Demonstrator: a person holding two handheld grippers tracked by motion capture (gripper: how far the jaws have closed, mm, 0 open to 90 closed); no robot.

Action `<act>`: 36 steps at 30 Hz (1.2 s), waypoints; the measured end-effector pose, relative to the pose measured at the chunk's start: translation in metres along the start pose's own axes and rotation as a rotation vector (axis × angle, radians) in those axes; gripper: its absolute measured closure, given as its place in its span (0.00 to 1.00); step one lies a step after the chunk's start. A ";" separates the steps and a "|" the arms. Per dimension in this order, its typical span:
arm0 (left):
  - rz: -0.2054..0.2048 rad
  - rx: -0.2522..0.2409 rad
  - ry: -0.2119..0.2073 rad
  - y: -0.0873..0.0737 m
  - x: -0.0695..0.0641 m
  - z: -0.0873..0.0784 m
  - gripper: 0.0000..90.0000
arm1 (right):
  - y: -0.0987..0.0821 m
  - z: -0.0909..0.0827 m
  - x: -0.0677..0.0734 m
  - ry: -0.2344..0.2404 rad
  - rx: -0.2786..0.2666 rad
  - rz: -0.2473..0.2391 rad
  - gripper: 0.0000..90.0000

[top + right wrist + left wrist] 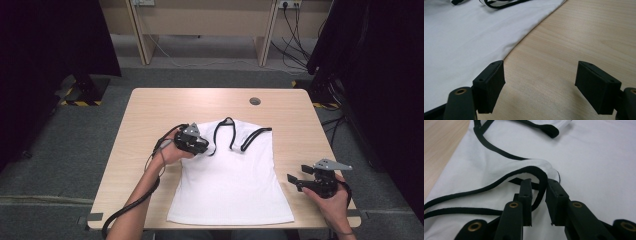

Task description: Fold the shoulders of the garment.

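Two hand-held grippers were at work over the bench (150, 107). The left hand-held gripper (539, 195) sat at the shoulder of a white top (232, 180), at about ten o'clock from the garment's middle; its jaws stood slightly apart, with the black-trimmed strap (537, 173) looped between them and the pads not clearly pressing on it, so the strap lay loose in the gap. In the high view that left hand-held gripper (200, 145) lay on the fabric's upper left corner, its cable trailing back along the forearm.

The right hand-held gripper (540, 87) was released, jaws spread wide over bare wood, just off the top's right edge at about four o'clock from the garment's middle and touching nothing; in the high view it (295, 181) was near the bench's right front corner.

The white top lay flat in the middle of the bench, hem toward six o'clock, straps toward twelve. A second strap (256, 137) curled at one o'clock. A round grommet (255, 101) sat in the bench beyond it. Past the bench, cables (295, 47) ran across the grey floor.
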State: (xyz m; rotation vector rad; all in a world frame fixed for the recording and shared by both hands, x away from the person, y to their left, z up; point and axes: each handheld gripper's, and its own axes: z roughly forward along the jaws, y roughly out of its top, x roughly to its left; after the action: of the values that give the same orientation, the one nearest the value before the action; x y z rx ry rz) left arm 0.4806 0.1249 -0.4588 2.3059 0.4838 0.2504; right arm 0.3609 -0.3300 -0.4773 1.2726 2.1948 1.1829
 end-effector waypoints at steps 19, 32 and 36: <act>-0.043 -0.035 0.086 0.035 0.013 0.013 0.66 | 0.000 0.001 0.001 0.013 -0.002 -0.006 0.26; 0.031 0.127 -0.033 0.017 -0.005 0.018 0.64 | 0.025 0.007 0.012 0.025 0.004 -0.082 0.29; 0.024 0.129 -0.033 0.013 -0.004 0.017 0.63 | 0.044 0.016 0.018 0.036 0.023 -0.130 0.32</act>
State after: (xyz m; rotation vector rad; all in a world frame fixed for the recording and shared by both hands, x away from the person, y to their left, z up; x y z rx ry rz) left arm 0.4855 0.1042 -0.4616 2.4387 0.4680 0.1981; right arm 0.3854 -0.2955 -0.4502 1.1061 2.2848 1.1416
